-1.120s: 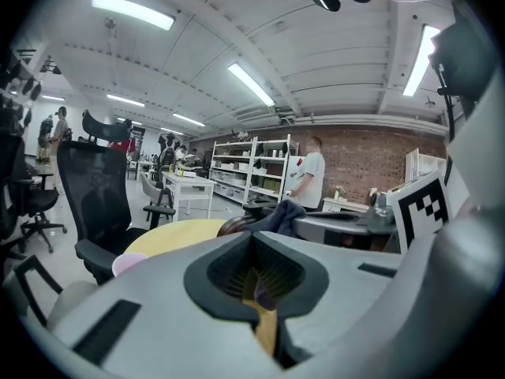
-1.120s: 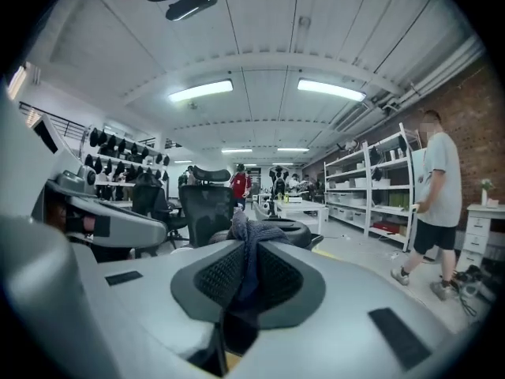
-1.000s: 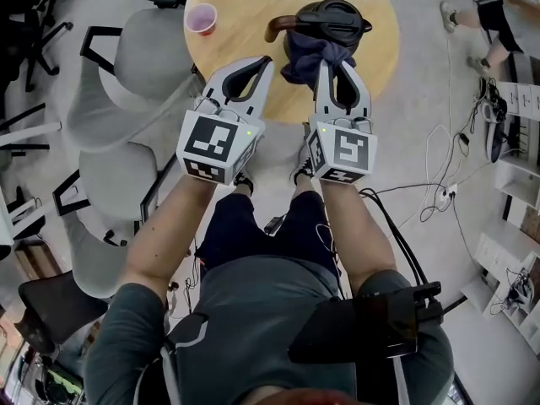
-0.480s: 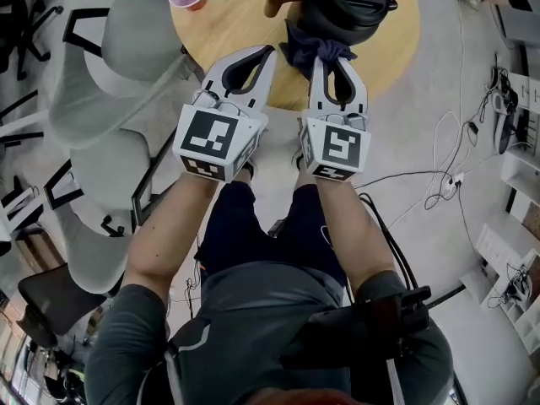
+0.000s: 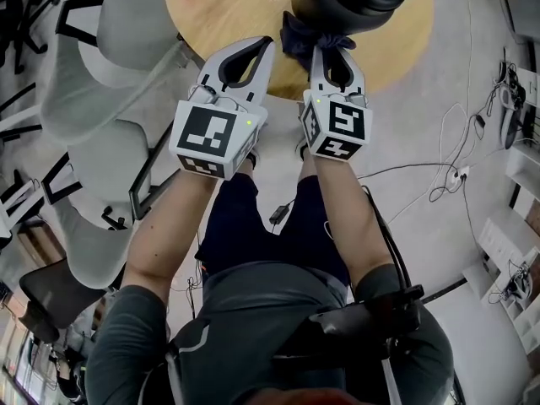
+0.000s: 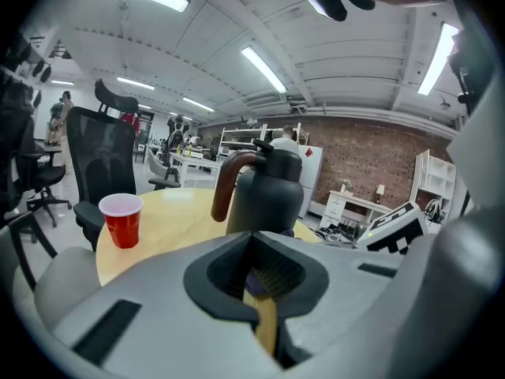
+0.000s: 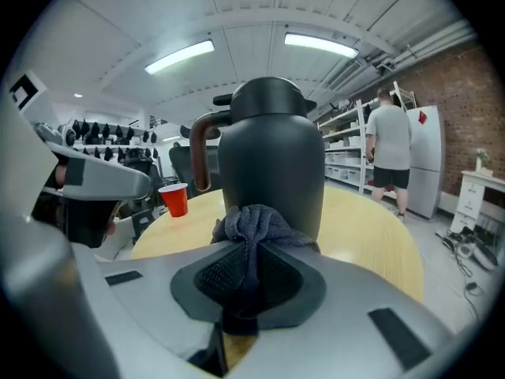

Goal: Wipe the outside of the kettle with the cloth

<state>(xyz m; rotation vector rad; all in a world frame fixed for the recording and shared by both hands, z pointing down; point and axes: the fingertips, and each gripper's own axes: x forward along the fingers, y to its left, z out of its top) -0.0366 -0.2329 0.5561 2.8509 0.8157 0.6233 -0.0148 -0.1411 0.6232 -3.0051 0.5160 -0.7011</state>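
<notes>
Right gripper view: right claw (image 7: 251, 268) pinches cloth (image 7: 256, 224) against kettle (image 7: 272, 160); left claw (image 6: 259, 265) closed, empty; red cup (image 6: 121, 219) well apart.

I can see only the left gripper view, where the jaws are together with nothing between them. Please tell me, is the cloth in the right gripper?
Observer: Yes. The right gripper is shut on the cloth, which is bunched in front of the kettle, low on its wall.
Operator: And where does my left gripper stand, seen from above?
Observer: In the head view the left gripper hangs over the table near its edge, just left of the cloth and short of the kettle.
</notes>
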